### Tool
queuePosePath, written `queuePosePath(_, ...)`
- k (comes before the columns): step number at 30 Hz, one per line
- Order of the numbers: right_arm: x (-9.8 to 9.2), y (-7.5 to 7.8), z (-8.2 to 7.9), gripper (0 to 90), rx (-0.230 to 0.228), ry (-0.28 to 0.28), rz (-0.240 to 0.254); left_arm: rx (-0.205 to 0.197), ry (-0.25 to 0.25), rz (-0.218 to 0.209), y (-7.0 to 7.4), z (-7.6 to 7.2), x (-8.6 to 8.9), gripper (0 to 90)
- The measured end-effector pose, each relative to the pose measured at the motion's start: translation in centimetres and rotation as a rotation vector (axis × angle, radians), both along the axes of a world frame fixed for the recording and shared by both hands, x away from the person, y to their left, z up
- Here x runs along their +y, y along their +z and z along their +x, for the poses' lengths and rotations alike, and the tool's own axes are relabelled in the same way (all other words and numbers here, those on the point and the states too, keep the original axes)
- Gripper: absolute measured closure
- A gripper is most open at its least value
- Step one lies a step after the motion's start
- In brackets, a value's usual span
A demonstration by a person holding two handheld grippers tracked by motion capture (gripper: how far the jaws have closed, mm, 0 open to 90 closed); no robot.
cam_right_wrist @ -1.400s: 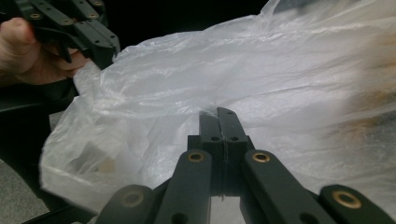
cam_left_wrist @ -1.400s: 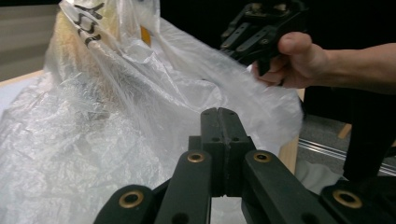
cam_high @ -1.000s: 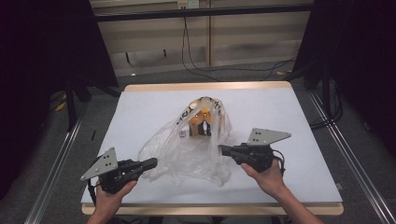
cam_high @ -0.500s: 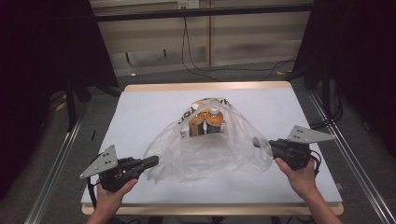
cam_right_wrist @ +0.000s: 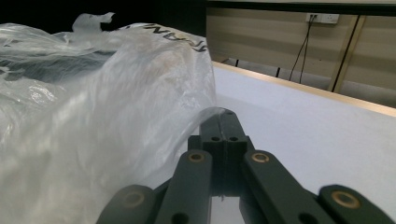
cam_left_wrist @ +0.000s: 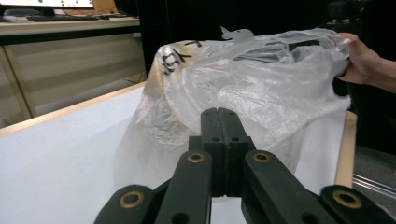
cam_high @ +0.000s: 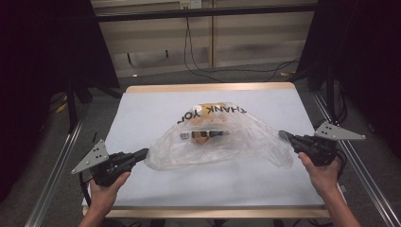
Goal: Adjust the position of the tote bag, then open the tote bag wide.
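Note:
A clear plastic bag (cam_high: 246, 142) printed "THANK YOU" lies stretched wide across the white table (cam_high: 151, 106). An orange packaged item (cam_high: 204, 135) shows through the film near its middle. My left gripper (cam_high: 142, 153) is shut on the bag's left corner near the front left. In the left gripper view the closed jaws of the left gripper (cam_left_wrist: 218, 112) meet the bag (cam_left_wrist: 261, 79). My right gripper (cam_high: 283, 135) is shut on the bag's right end. In the right gripper view the film of the bag (cam_right_wrist: 93, 116) drapes over the tips of the right gripper (cam_right_wrist: 223, 113).
The table has a wooden rim (cam_high: 208, 87) and metal rails along both sides. Cables (cam_high: 198, 56) hang behind it on the floor. A hand (cam_left_wrist: 362, 60) holding the other gripper shows beyond the bag in the left gripper view.
My right gripper has pulled the bag's right end far to the right, drawing the bag out wide and low. The left gripper has barely moved.

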State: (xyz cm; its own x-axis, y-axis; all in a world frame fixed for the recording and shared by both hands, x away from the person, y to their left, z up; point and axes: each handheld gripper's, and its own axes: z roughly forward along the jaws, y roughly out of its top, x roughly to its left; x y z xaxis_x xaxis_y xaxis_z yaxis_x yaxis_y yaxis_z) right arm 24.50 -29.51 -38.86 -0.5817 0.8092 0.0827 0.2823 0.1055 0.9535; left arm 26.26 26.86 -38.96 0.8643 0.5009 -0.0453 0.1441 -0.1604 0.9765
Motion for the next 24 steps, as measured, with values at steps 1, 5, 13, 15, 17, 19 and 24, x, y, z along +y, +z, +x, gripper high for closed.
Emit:
queuePosePath(1, 0.0, 0.0, 0.0, 90.0, 0.000, 0.000, 0.000, -0.006, 0.007, 0.004, 0.0, 0.1, 0.1, 90.0)
queuePosePath(5, -0.8, 0.1, 0.4, 90.0, 0.002, -0.032, 0.021, -0.005, 0.017, -0.016, 0.5, 0.8, 0.3, 90.0)
queuePosePath(13, 0.5, 0.7, 0.8, 90.0, -0.011, 0.014, 0.020, -0.042, -0.014, -0.042, 1.8, 1.3, -0.2, 90.0)
queuePosePath(15, 0.7, 0.7, 0.8, 90.0, -0.012, 0.018, 0.017, -0.037, -0.020, -0.036, 1.6, 1.3, -0.6, 90.0)
queuePosePath(17, 0.9, 0.8, 0.8, 90.0, -0.013, 0.033, 0.016, -0.030, -0.020, -0.026, 1.4, 1.5, -0.8, 90.0)
queuePosePath(19, 0.9, 1.1, 1.1, 90.0, -0.022, 0.037, 0.034, -0.027, -0.014, -0.015, 1.7, 2.2, -0.9, 90.0)
queuePosePath(24, 1.2, 1.7, 2.0, 90.0, -0.035, 0.055, 0.042, -0.032, -0.017, -0.037, 2.3, 3.4, -1.0, 90.0)
